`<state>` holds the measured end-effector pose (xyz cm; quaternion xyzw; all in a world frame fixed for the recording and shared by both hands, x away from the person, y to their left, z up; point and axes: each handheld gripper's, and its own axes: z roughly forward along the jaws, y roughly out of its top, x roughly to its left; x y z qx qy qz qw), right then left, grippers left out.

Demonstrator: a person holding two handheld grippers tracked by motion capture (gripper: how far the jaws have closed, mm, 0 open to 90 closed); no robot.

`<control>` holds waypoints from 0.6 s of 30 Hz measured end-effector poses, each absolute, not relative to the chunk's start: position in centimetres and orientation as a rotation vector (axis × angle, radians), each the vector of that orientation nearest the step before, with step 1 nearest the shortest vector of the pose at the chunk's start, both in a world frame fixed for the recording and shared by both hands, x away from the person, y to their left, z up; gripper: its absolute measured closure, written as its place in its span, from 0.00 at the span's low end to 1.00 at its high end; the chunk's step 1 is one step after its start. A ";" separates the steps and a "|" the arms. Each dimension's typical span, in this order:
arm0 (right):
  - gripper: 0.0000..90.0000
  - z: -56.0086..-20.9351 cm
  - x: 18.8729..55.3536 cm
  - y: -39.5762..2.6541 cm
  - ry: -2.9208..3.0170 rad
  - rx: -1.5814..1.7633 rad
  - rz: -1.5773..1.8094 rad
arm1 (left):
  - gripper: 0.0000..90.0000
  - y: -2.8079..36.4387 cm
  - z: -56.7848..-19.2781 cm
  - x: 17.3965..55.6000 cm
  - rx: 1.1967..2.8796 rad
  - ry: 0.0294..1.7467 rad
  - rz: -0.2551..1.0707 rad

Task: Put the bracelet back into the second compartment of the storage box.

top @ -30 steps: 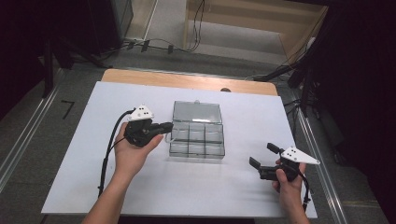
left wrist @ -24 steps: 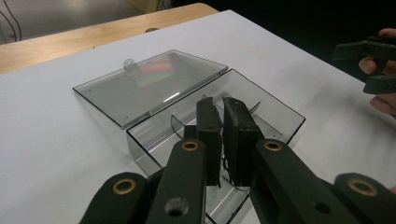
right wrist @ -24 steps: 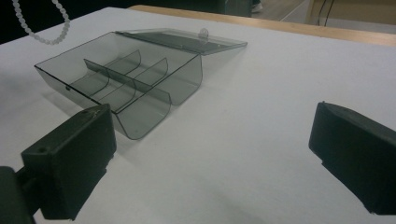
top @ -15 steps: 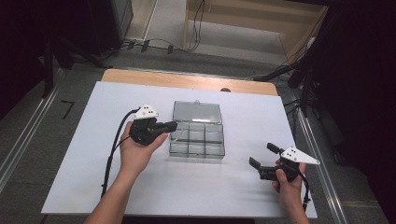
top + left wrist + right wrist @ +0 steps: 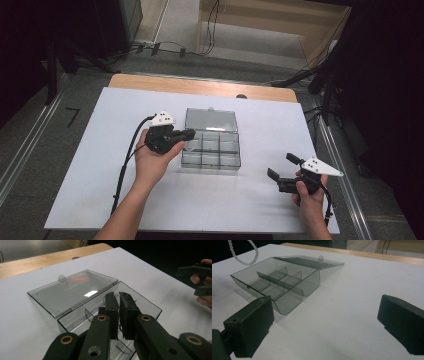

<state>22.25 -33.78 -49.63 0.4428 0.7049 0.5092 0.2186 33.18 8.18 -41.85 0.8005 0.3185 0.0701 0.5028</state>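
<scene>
box (image 5: 212,145) lid is opened | bracelet (image 5: 243,252) is gripped by left gripper (image 5: 187,135), not yet dropped in | right gripper (image 5: 284,166) is released

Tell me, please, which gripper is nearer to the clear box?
Left. The left gripper hangs over the left edge of the box, jaws nearly shut on a thin dark string. The right gripper is apart from it, to the box's right over the white table, jaws open.
</scene>
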 end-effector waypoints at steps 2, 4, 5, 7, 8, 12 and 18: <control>0.00 -49.6 22.2 -33.8 1.950 1.232 1.408 | 0.95 8.0 -41.9 33.3 1.928 0.770 0.168; 0.00 -49.6 22.2 -33.8 1.949 1.232 1.410 | 0.95 7.8 -42.0 33.3 1.931 0.769 0.166; 0.00 -49.6 22.2 -33.8 1.950 1.232 1.410 | 0.95 7.7 -42.1 33.4 1.929 0.769 0.165; 0.00 -49.6 22.2 -33.8 1.950 1.232 1.410 | 0.95 7.6 -42.2 33.5 1.932 0.770 0.161; 0.00 -49.6 22.2 -33.8 1.951 1.230 1.410 | 0.95 7.5 -42.2 33.5 1.928 0.773 0.161; 0.00 -49.6 22.2 -33.8 1.952 1.228 1.409 | 0.95 7.1 -42.4 33.8 1.927 0.773 0.156; 0.00 -49.6 22.2 -33.8 1.950 1.228 1.412 | 0.95 6.5 -42.7 34.2 1.924 0.774 0.149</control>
